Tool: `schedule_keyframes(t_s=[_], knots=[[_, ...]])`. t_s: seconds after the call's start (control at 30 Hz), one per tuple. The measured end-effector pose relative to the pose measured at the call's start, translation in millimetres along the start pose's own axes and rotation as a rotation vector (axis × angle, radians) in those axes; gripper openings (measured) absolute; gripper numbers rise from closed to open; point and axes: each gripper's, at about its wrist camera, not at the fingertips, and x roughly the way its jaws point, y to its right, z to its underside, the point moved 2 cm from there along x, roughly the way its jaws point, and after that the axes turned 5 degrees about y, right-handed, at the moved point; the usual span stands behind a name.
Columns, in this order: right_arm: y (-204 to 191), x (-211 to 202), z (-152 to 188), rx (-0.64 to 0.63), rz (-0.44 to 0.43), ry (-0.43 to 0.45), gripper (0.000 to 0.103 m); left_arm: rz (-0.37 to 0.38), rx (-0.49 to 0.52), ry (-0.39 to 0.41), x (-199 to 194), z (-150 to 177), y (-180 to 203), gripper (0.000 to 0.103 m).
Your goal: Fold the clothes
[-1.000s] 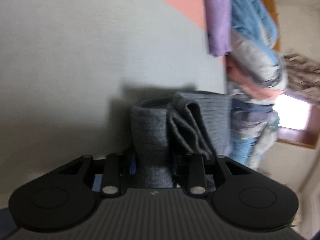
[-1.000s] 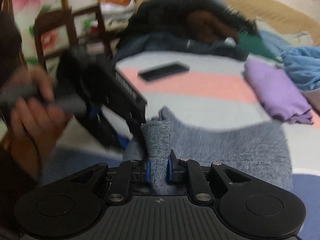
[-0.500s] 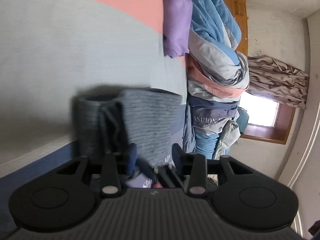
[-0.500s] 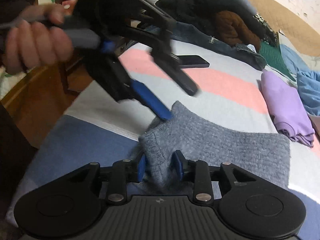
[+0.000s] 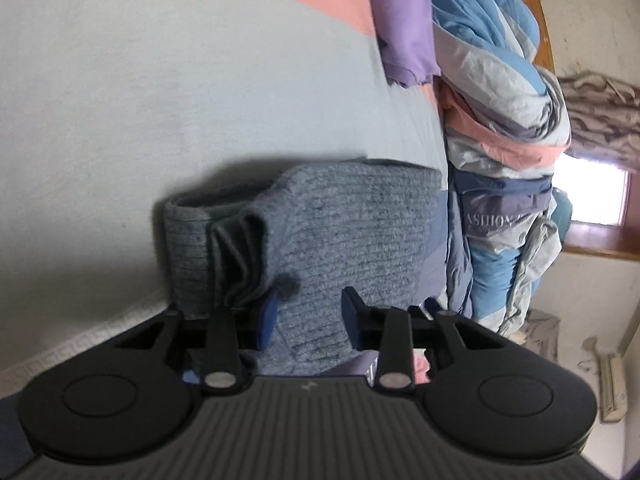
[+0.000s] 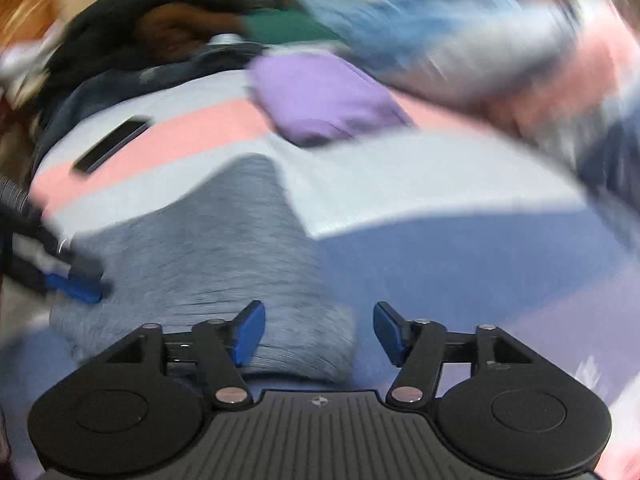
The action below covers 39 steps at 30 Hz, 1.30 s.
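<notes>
We've got a grey knit sweater folded into a thick bundle on the striped bed, one end bunched into pleats. The folded purple garment looks tidy, though that view's blurry.

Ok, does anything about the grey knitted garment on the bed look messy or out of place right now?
Mostly tidy, with one flaw. The grey knitted garment lies folded flat on the striped bedsheet, but one corner is bunched into pleats beside the open left gripper. The open right gripper holds nothing.
</notes>
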Motion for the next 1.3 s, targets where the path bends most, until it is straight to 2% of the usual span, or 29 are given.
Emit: schedule_keyframes(t_s=[0.1,0.2,0.27,0.33,0.47,0.57,0.6,0.7,0.77,0.8,0.83,0.9,0.93,0.97,1.07,1.13,1.23,1.3], knots=[[39.6,13.7,9.7,0.359,-0.089,-0.034,0.058,0.01,0.007,0.0,-1.7,-2.6,-7.2,0.031],[72.2,31.3,29.5,0.757,-0.177,-0.096,0.034,0.013,0.0,0.007,2.0,-2.5,-7.8,0.031],[82.5,30.6,51.8,0.994,-0.193,-0.104,0.029,0.013,-0.01,0.012,6.0,-2.7,-6.4,0.031],[75.6,17.8,63.3,1.077,-0.172,-0.088,0.023,0.007,-0.004,0.014,11.0,-2.6,-3.2,0.031],[48.0,-7.4,52.8,0.9,0.011,-0.068,0.02,-0.002,0.016,0.011,16.8,-1.7,-0.2,0.031],[26.7,-2.2,43.8,0.652,0.178,-0.085,0.019,0.002,0.021,0.011,20.6,-0.7,1.1,0.031],[28.1,0.3,45.0,0.666,0.18,-0.087,0.019,0.001,0.022,0.011,20.6,-0.8,1.1,0.031],[36.1,-24.6,38.2,0.764,0.203,0.097,0.02,0.002,0.023,0.01,20.9,-2.0,3.0,0.031],[26.5,-50.2,27.9,0.724,0.226,0.239,0.033,0.005,0.019,0.009,20.9,-2.8,2.5,0.031],[18.3,-55.0,21.5,0.675,0.161,0.27,0.042,0.008,0.017,0.01,21.2,-2.7,2.1,0.031],[10.1,-59.9,15.2,0.626,0.097,0.301,0.042,0.011,0.015,0.013,21.5,-2.3,1.8,0.031],[-12.2,-51.0,3.5,0.464,-0.034,0.274,0.042,0.017,0.005,0.019,21.6,-1.0,0.9,0.031],[-24.1,-39.4,-1.5,0.377,-0.069,0.235,0.042,0.02,-0.001,0.02,21.3,-0.6,0.2,0.031],[-32.8,-22.3,-3.9,0.317,-0.068,0.18,0.042,0.022,-0.006,0.022,20.9,-0.1,-0.6,0.031],[-28.2,40.9,5.6,0.299,-0.01,0.029,0.043,0.028,0.004,0.023,19.9,0.8,-0.9,0.03],[-17.3,67.6,4.7,0.311,-0.008,0.038,0.043,0.027,0.03,0.027,20.2,2.0,3.0,0.03],[-11.1,73.2,-13.6,0.325,0.019,0.0,0.041,-0.008,0.094,0.031,21.4,5.3,13.9,0.031],[-16.9,57.8,-29.9,0.302,0.032,0.041,0.04,-0.03,0.131,0.029,21.1,7.6,19.3,0.033]])
